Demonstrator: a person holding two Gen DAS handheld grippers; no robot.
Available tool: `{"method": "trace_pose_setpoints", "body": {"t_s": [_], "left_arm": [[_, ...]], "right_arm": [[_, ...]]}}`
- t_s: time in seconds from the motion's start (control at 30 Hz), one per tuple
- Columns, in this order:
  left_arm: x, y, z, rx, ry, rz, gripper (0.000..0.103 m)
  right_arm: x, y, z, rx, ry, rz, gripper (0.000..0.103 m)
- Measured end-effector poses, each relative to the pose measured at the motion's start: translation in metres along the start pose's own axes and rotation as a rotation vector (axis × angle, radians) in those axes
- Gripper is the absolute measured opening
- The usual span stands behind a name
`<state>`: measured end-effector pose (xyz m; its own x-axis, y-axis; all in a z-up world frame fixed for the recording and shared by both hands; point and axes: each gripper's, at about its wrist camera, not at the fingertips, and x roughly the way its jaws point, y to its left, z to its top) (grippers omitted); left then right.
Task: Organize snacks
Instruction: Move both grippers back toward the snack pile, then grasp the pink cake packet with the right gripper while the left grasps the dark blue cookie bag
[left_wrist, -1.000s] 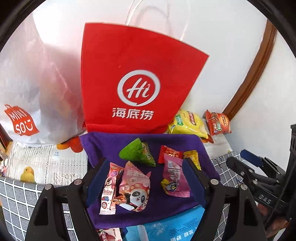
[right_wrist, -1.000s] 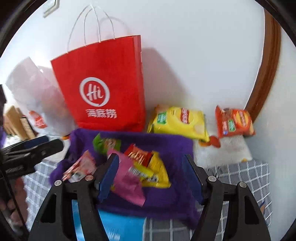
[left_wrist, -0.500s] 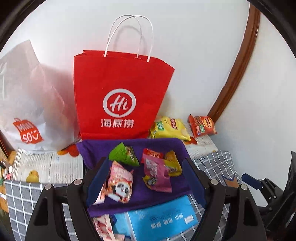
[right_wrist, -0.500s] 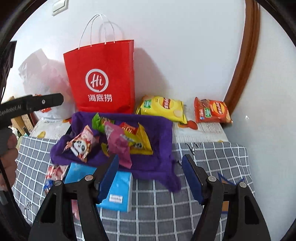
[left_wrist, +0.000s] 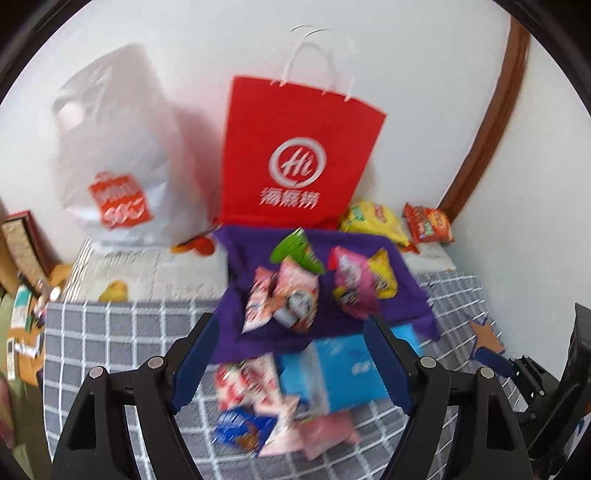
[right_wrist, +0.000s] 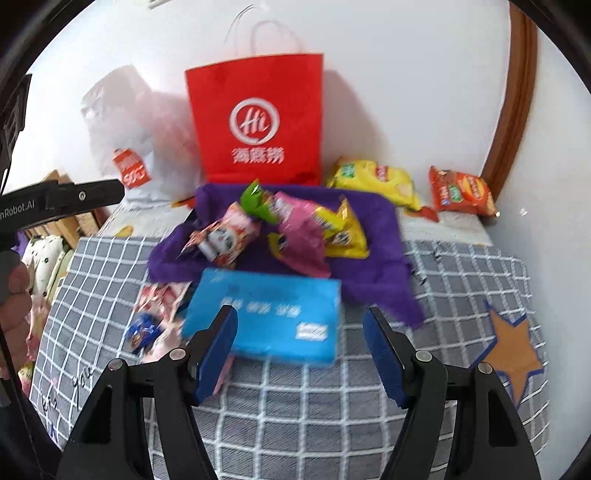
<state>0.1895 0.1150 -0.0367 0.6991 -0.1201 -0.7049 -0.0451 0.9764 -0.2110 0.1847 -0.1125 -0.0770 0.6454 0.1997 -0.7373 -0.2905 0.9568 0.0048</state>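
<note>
Snacks heaped on your purple cloth (right_wrist: 373, 236)

You see pink (right_wrist: 301, 236), yellow (right_wrist: 341, 232), green (right_wrist: 255, 201) and panda (right_wrist: 225, 240) packets there; two chip bags (right_wrist: 373, 181) lie by the wall, more packets (left_wrist: 255, 398) beside the blue pack (right_wrist: 273, 314).

The right gripper (right_wrist: 300, 350) hangs with jaws apart and empty above a blue packet (right_wrist: 269, 314) on the checked surface (right_wrist: 314, 413); snack bags (right_wrist: 295, 225) lie on a purple cloth (right_wrist: 384, 236) before a red bag (right_wrist: 258, 118).

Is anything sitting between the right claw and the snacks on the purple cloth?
Yes. The blue packet lies flat directly ahead of the right claw, in front of the purple cloth holding the snacks.
</note>
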Motion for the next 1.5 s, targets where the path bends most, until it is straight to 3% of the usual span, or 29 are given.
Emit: {"method": "trace_pose_setpoints", "body": {"t_s": [0.13, 0.23, 0.47, 0.83, 0.97, 1.13, 1.37, 1.5], "left_arm": [[-0.002, 0.022, -0.021, -0.031, 0.032, 0.026, 0.079], [-0.003, 0.038, -0.033, -0.079, 0.059, -0.01, 0.079], [-0.003, 0.059, -0.058, -0.112, 0.084, 0.003, 0.079], [0.011, 0.083, -0.09, -0.133, 0.141, 0.036, 0.079], [0.017, 0.085, -0.093, -0.136, 0.153, 0.042, 0.079], [0.026, 0.078, -0.095, -0.123, 0.168, 0.043, 0.079], [0.047, 0.058, -0.101, -0.073, 0.171, 0.051, 0.079], [0.066, 0.048, -0.114, -0.011, 0.153, 0.082, 0.079]], "right_arm": [[0.008, 0.013, -0.015, 0.012, 0.016, 0.035, 0.07], [0.016, 0.024, -0.025, 0.019, 0.044, 0.066, 0.07], [0.047, 0.055, -0.054, -0.005, 0.137, 0.145, 0.07], [0.104, 0.085, -0.063, 0.023, 0.235, 0.151, 0.07], [0.109, 0.097, -0.067, -0.033, 0.179, 0.111, 0.062], [0.107, 0.088, -0.066, -0.015, 0.15, 0.127, 0.037], [0.087, 0.061, -0.077, -0.002, 0.138, 0.162, 0.034], [0.07, 0.043, -0.085, -0.071, 0.086, 0.099, 0.034]]}}
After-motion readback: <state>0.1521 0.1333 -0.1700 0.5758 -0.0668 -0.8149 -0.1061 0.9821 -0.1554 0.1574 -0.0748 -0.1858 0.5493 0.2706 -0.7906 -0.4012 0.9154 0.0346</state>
